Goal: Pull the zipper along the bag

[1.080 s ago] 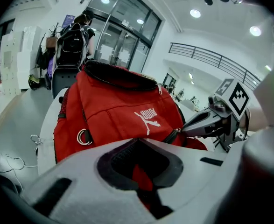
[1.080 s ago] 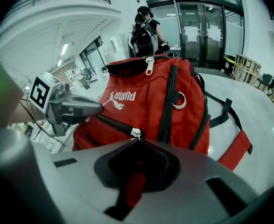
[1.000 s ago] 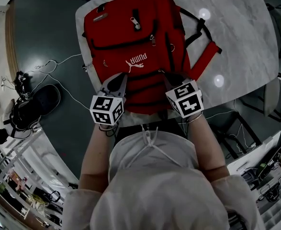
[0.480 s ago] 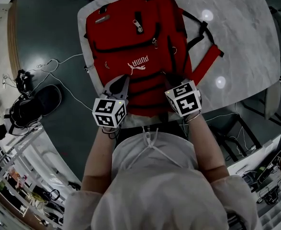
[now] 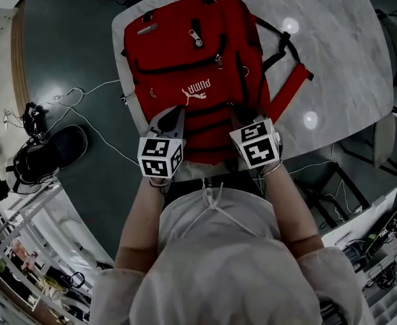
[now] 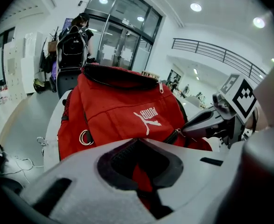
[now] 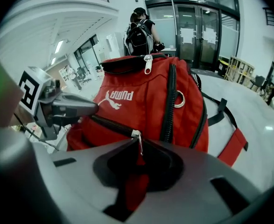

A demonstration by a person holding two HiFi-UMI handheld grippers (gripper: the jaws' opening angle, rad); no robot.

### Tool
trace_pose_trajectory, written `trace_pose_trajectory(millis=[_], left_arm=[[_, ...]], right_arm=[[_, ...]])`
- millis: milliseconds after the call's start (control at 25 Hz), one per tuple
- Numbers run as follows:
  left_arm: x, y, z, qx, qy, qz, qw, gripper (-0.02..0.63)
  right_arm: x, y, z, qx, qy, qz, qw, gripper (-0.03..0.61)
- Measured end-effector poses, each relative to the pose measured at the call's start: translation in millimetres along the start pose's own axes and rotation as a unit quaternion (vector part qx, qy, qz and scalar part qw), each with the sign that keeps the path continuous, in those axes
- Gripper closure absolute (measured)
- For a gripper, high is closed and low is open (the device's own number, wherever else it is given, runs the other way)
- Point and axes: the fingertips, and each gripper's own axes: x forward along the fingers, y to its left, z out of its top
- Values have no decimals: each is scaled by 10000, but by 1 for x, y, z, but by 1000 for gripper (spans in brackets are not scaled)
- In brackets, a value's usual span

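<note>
At the near edge of the surface [image 5: 340, 53] lies the red bag [image 5: 198, 66]. The left tool [image 5: 174, 116] pinches its fabric; the right tool [image 5: 242, 114], closed on the zipper pull [image 7: 137, 143], has the track running crosswise toward the left.

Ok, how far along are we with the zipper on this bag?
Done: the left gripper is clamped on the red backpack's fabric, bracing it on the table. In hand: the right gripper is shut on the zipper pull of the lower front pocket. Left: the pull itself; the slider sits at the right gripper's end, and the zipper track toward the left gripper looks closed.
</note>
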Motion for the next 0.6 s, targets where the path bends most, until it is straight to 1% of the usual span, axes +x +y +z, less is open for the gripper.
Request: trace_pose_trajectory(millis=[120, 200, 280, 400, 600], left_arm=[[-3, -3, 5, 259, 31, 135, 9996, 594], [-8, -7, 9, 316, -75, 131, 9994, 594], [-17, -10, 17, 245, -298, 126, 9992, 594], [-37, -15, 41, 114, -752, 150, 9970, 594], [-74, -31, 88, 393, -1354, 12, 9900, 594]], right_arm=[[-8, 3, 9, 114, -228, -47, 9997, 548], [-19, 7, 18, 180, -391, -113, 9990, 548], [-31, 10, 30, 241, -669, -215, 9972, 548], [-51, 13, 50, 265, -1121, -318, 9928, 549], [-82, 25, 79, 108, -1668, -416, 9850, 549]])
